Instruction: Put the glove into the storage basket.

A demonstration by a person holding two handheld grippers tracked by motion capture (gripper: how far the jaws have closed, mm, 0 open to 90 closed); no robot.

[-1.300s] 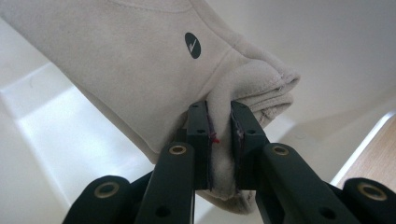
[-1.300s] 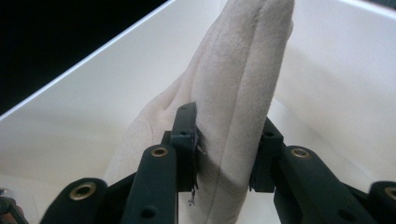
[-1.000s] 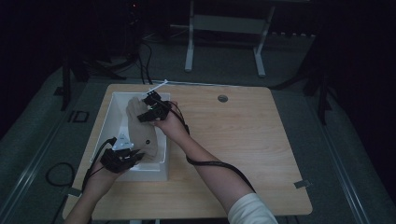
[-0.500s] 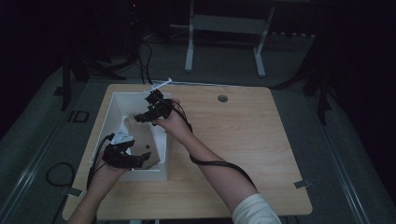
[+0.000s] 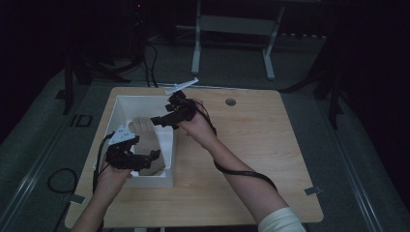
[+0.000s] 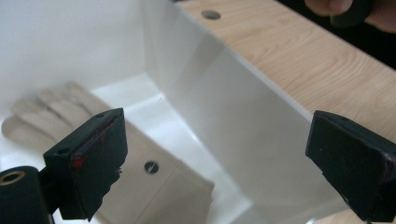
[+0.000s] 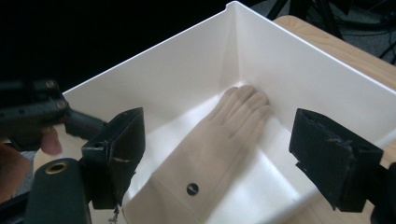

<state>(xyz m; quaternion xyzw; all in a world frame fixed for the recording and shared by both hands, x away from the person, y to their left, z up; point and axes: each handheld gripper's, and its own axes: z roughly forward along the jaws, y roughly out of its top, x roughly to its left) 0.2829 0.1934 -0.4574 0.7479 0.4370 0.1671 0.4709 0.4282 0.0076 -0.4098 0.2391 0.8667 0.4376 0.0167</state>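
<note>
Inside the white bin [image 5: 167,145] a beige glove [image 7: 219,135] lies below both wide-open, empty grippers [image 5: 153,154] [image 5: 157,119].

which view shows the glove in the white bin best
The right gripper view: the beige glove lies flat on the floor of the white bin, with its fingers, cuff and dark snap all clear between the open jaws. The left gripper view shows part of it behind a jaw. The high view shows a dim part between both grippers.

Dim room, brightly lit bin

From above, the desk [image 5: 251,145] sits in a pool of weak light with blackness around it; both gripper views are brighter, the white bin [image 7: 280,60] glaring softly, near tongs slightly blurred.
</note>
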